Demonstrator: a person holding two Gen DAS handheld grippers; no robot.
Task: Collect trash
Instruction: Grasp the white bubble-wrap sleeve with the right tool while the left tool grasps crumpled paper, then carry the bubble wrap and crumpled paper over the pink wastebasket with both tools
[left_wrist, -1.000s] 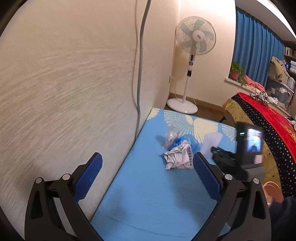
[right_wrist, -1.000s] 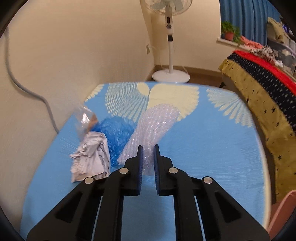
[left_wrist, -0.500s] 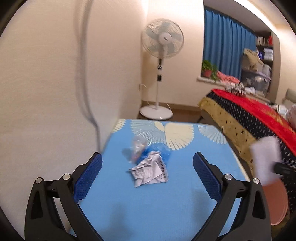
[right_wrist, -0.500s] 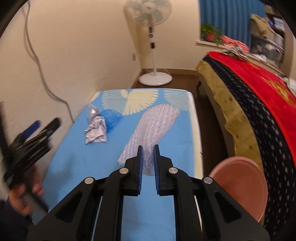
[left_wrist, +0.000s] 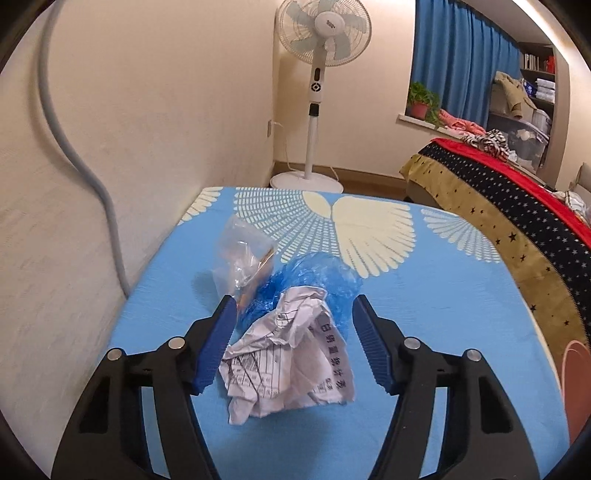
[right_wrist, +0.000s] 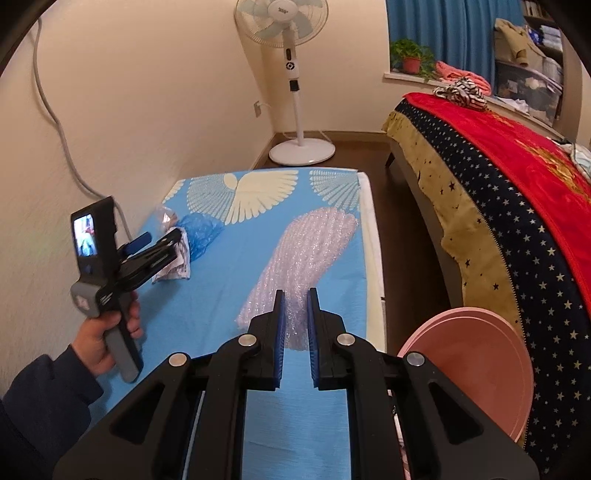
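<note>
Step in hand: crumpled paper (left_wrist: 291, 350), at 9 o'clock on the blue tabletop (left_wrist: 461, 306), is bracketed, not yet pinched, by the closing left tongs (left_wrist: 291, 341); bubble wrap (right_wrist: 306, 266) is gripped in the shut right tongs (right_wrist: 294, 332); closure and lift are judged next.

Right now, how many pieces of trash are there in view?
4: crumpled paper between the closing left gripper fingers, blue plastic and clear bag just behind, bubble wrap held by the right gripper.
</note>
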